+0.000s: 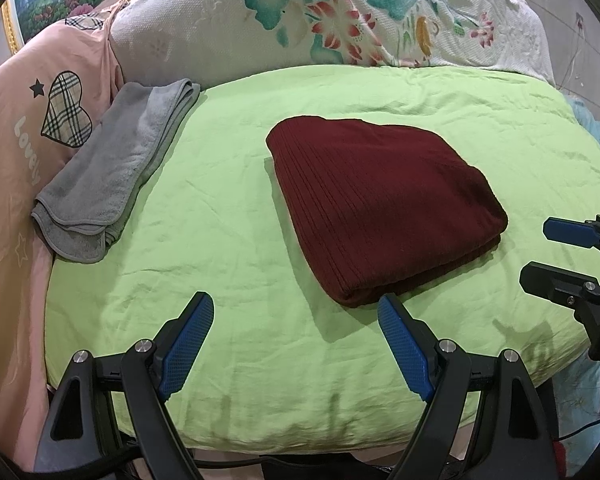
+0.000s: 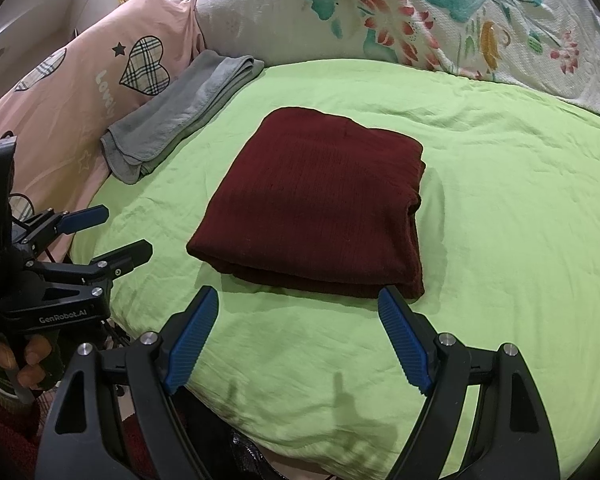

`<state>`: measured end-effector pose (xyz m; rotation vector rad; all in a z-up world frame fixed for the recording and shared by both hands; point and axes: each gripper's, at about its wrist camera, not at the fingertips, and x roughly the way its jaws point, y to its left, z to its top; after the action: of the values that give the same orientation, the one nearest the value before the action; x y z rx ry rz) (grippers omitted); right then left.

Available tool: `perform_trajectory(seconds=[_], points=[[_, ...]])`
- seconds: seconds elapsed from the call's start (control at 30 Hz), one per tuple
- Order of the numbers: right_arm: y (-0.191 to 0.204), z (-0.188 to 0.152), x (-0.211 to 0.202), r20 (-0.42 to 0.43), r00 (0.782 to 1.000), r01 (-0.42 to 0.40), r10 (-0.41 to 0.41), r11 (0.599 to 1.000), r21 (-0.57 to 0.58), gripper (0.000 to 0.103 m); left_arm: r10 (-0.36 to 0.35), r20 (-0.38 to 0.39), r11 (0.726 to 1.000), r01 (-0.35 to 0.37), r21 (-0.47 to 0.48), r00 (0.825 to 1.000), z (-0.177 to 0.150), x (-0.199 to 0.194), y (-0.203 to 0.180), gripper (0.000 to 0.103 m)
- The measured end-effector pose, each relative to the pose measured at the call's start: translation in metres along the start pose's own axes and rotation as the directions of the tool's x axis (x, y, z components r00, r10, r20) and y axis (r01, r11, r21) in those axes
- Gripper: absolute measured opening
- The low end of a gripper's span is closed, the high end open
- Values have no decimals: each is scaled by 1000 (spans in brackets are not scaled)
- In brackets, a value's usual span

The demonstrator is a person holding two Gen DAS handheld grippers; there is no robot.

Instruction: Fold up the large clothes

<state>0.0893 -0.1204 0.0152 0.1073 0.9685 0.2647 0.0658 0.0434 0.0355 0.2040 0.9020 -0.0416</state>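
Observation:
A dark red ribbed knit garment (image 1: pixel 384 200) (image 2: pixel 316 204) lies folded into a thick rectangle on the light green sheet (image 1: pixel 236 208) (image 2: pixel 500 208). My left gripper (image 1: pixel 296 308) hovers open over the sheet, just short of the garment's near corner, nothing between its blue pads. My right gripper (image 2: pixel 298 304) is open too, its right fingertip close to the garment's near right corner without pressing it. Each gripper shows in the other's view: the right gripper (image 1: pixel 540 252) at the right edge, the left gripper (image 2: pixel 124 232) at the left edge with a hand on its handle.
A folded grey towel (image 1: pixel 112 168) (image 2: pixel 180 116) lies at the sheet's left edge. A pink quilt with plaid hearts (image 1: pixel 32 132) (image 2: pixel 80 80) borders the left, a white floral blanket (image 1: pixel 340 12) (image 2: pixel 420 12) is heaped behind. The sheet's front edge drops off below my grippers.

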Motion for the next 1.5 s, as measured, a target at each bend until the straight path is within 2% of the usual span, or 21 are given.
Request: perform_trajectory(seconds=[1.5], points=[[4, 3, -1, 1, 1000, 1, -1, 1000, -4, 82, 5, 2, 1000, -5, 7, 1000, 2, -1, -1, 85]])
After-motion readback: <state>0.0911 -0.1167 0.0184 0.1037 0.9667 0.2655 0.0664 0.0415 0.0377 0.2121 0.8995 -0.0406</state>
